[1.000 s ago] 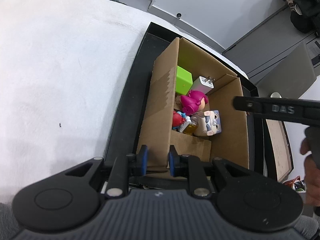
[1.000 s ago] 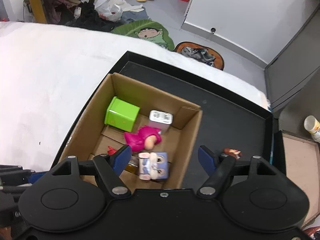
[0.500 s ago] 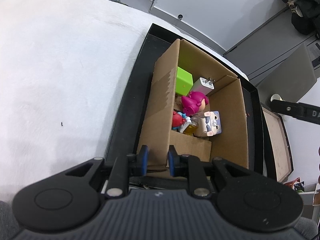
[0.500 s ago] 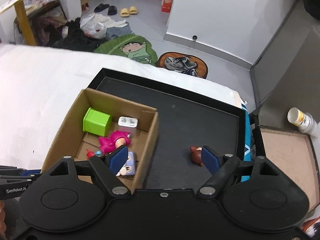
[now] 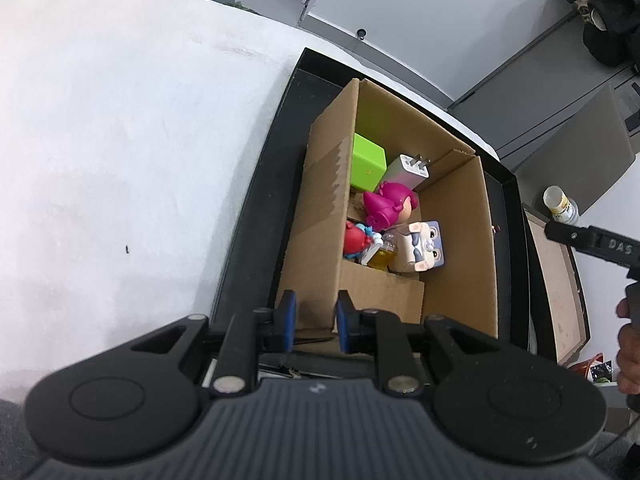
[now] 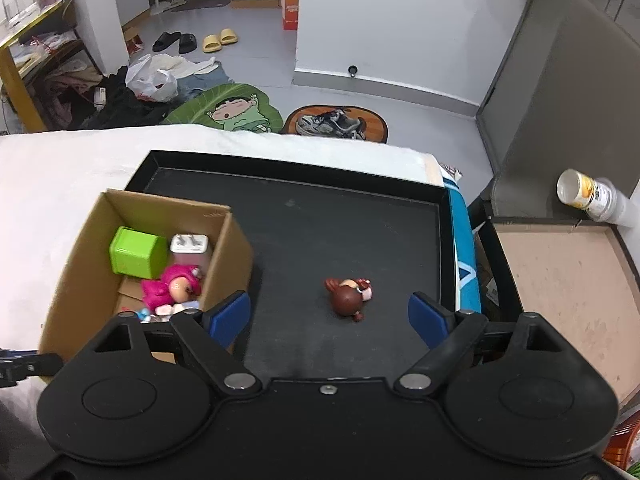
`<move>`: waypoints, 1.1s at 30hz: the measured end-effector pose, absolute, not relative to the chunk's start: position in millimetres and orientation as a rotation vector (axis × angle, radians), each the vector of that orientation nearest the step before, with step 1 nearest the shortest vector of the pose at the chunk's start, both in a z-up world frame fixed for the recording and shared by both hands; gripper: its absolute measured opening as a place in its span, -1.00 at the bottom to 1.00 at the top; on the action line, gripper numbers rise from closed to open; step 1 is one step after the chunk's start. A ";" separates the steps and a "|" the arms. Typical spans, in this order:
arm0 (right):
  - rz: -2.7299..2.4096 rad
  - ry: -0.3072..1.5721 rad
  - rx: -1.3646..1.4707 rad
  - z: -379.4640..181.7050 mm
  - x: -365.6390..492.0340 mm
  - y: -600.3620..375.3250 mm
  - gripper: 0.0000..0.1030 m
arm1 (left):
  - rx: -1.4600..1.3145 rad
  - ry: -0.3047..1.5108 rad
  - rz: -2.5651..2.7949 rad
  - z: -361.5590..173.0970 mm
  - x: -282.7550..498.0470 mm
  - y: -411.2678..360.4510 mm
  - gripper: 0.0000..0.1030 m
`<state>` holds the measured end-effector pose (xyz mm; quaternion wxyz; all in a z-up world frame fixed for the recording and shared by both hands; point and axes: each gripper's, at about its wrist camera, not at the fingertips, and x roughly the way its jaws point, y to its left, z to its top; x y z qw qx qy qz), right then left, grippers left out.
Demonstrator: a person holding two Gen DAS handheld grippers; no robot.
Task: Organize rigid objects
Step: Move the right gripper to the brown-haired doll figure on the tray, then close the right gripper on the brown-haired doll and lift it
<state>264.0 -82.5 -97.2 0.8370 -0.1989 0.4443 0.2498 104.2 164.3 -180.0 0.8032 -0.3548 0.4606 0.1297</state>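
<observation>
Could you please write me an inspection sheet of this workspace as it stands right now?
Surface: black tray on white cloth.
Job's things: cardboard box holds green cube, white charger, pink figure and other toys; brown figure lies alone on the tray.
Clutter: nothing seen on the tray.
Grippers: left gripper clamps the box wall; right gripper open, above the brown figure.
Cables: nothing seen.
Surroundings: slippers, bags and clothes on the floor; side table.

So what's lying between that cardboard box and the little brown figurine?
Nothing: the right wrist view shows only bare black tray between the brown cardboard box and the small brown figurine.
</observation>
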 end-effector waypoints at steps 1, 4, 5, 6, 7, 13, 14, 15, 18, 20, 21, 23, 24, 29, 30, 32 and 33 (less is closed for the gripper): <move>0.524 0.945 -0.414 -100.8 266.6 -84.9 0.69 | -0.760 0.987 0.276 -180.1 104.3 164.2 -0.62; 0.514 0.964 -0.401 -110.2 273.7 -89.3 0.68 | -0.753 0.992 0.271 -179.4 104.8 164.2 -0.62; 0.515 0.964 -0.399 -112.5 275.6 -90.3 0.68 | -0.747 0.993 0.268 -179.4 105.1 163.9 -0.62; 0.512 0.966 -0.399 -114.8 277.5 -90.4 0.68 | -0.745 0.994 0.267 -179.4 105.2 163.8 -0.62; 0.509 0.968 -0.399 -116.5 279.7 -90.6 0.68 | -0.745 0.995 0.267 -179.4 105.2 163.8 -0.62; 0.505 0.998 -0.384 -130.1 300.3 -86.5 0.68 | -0.741 0.996 0.268 -179.3 105.6 162.8 -0.62; 0.498 1.007 -0.386 -133.8 304.9 -84.9 0.68 | -0.739 0.997 0.269 -179.3 106.0 162.7 -0.62; 0.493 1.017 -0.391 -138.0 308.4 -83.3 0.68 | -0.737 0.998 0.269 -179.5 106.4 162.5 -0.62; 0.480 1.042 -0.403 -149.2 316.3 -78.0 0.66 | -0.741 0.999 0.271 -179.9 106.7 162.0 -0.62; 0.470 1.060 -0.413 -157.1 320.8 -74.6 0.61 | -0.749 0.998 0.273 -180.1 106.3 162.8 -0.62; 0.463 1.072 -0.413 -161.2 323.6 -73.4 0.59 | -0.750 0.999 0.273 -180.4 106.3 162.9 -0.62; 0.452 1.087 -0.412 -167.5 327.2 -71.7 0.52 | -0.745 1.001 0.273 -180.7 106.9 163.0 -0.62; 0.447 1.091 -0.410 -169.9 328.6 -70.8 0.50 | -0.745 1.001 0.274 -180.8 106.9 163.0 -0.62; 0.454 1.100 -0.426 -179.0 327.9 -63.8 0.37 | -0.743 1.004 0.275 -180.3 107.4 162.8 -0.62; 0.456 1.098 -0.435 -180.8 327.6 -62.3 0.36 | -0.743 1.005 0.276 -180.3 107.0 163.3 -0.62; 0.455 1.099 -0.444 -185.0 329.2 -60.6 0.34 | -0.742 1.006 0.278 -180.6 106.4 163.8 -0.62; 0.452 1.101 -0.447 -187.1 329.9 -60.3 0.34 | -0.739 1.006 0.277 -180.3 106.1 163.6 -0.62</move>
